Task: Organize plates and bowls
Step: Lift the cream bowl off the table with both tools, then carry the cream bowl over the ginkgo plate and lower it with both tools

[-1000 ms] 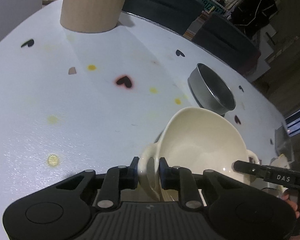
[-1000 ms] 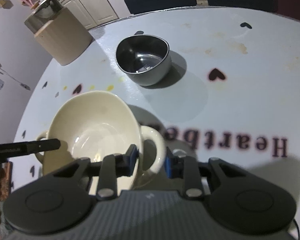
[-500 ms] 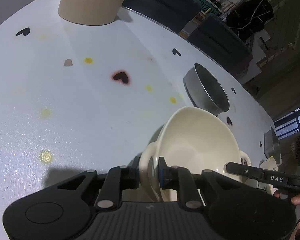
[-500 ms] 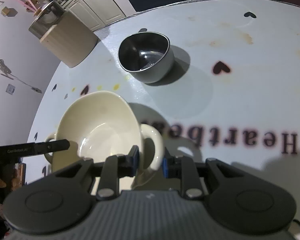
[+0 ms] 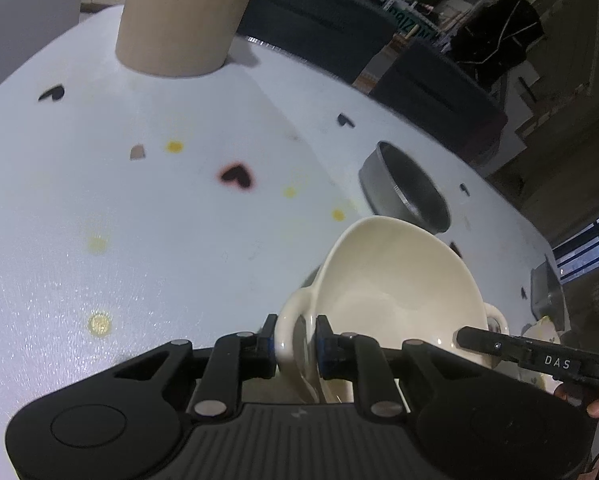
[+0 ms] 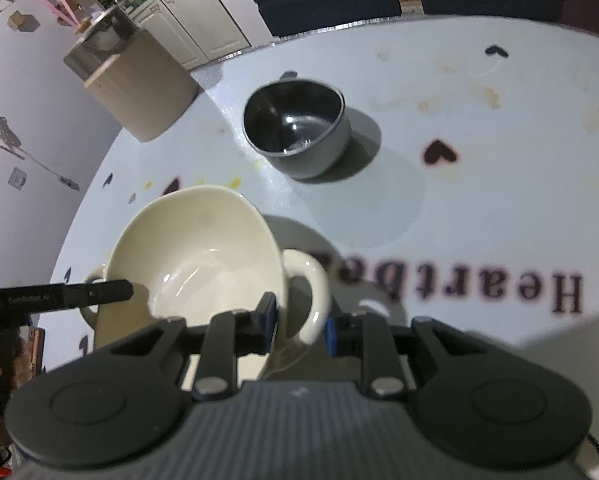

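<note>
A cream two-handled bowl (image 5: 395, 292) is held between both grippers above the white table. My left gripper (image 5: 295, 346) is shut on one loop handle. My right gripper (image 6: 299, 320) is shut on the opposite handle (image 6: 311, 292), with the bowl (image 6: 195, 264) to its left. A grey metal bowl (image 6: 299, 128) stands upright on the table beyond the cream bowl; it also shows in the left wrist view (image 5: 403, 192). The other gripper's finger shows at the edge of each view.
A tan cylindrical container (image 5: 179, 16) stands at the table's far edge, also in the right wrist view (image 6: 139, 80). The white table (image 6: 499, 200) has heart prints, yellow spots and "Heartbeat" lettering. Dark chairs (image 5: 431, 88) stand behind it. A grey tray (image 5: 547, 292) lies at the right.
Both grippers have lifted the cream bowl slightly and shifted it a little; the right gripper's jaws have closed onto the handle. The grey bowl has not moved.
</note>
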{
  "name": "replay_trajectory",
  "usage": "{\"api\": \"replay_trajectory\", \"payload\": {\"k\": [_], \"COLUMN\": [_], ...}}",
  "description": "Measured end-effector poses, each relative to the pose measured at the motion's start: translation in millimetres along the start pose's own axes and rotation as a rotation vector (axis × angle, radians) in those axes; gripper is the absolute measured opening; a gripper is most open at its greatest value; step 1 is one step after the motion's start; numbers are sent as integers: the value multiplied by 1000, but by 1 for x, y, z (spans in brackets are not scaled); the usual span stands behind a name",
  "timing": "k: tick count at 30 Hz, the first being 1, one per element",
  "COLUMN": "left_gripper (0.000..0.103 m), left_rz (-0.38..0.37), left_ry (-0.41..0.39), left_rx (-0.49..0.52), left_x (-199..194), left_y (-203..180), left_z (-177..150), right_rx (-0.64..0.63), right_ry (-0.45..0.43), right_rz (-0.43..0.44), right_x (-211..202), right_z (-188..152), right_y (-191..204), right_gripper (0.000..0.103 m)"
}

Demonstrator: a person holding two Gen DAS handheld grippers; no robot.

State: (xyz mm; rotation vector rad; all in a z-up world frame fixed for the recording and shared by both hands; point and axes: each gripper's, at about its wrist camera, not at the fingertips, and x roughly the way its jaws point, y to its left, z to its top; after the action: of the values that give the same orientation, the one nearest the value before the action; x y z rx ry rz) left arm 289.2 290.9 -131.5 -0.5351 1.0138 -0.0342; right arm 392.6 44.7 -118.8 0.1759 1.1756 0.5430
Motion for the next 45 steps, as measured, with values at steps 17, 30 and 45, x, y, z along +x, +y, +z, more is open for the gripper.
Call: {"api": "replay_trajectory", "payload": {"k": [17, 30, 45], "left_gripper": [18, 17, 17], "left_rz": [-100, -176, -216], "left_ry": [-121, -163, -106], "left_rx": [25, 46, 109], "left_x": [-66, -100, -73], "left_y": [-48, -89, -145], "left_z": [-20, -50, -79], "right_rx": [9, 39, 80], "right_ry": [-140, -231, -269], "right_rz": [-14, -60, -130], "right_x": [-90, -157, -203], "right_z": [-27, -62, -100], "right_y": [8, 6, -35], "right_gripper": [28, 28, 28]}}
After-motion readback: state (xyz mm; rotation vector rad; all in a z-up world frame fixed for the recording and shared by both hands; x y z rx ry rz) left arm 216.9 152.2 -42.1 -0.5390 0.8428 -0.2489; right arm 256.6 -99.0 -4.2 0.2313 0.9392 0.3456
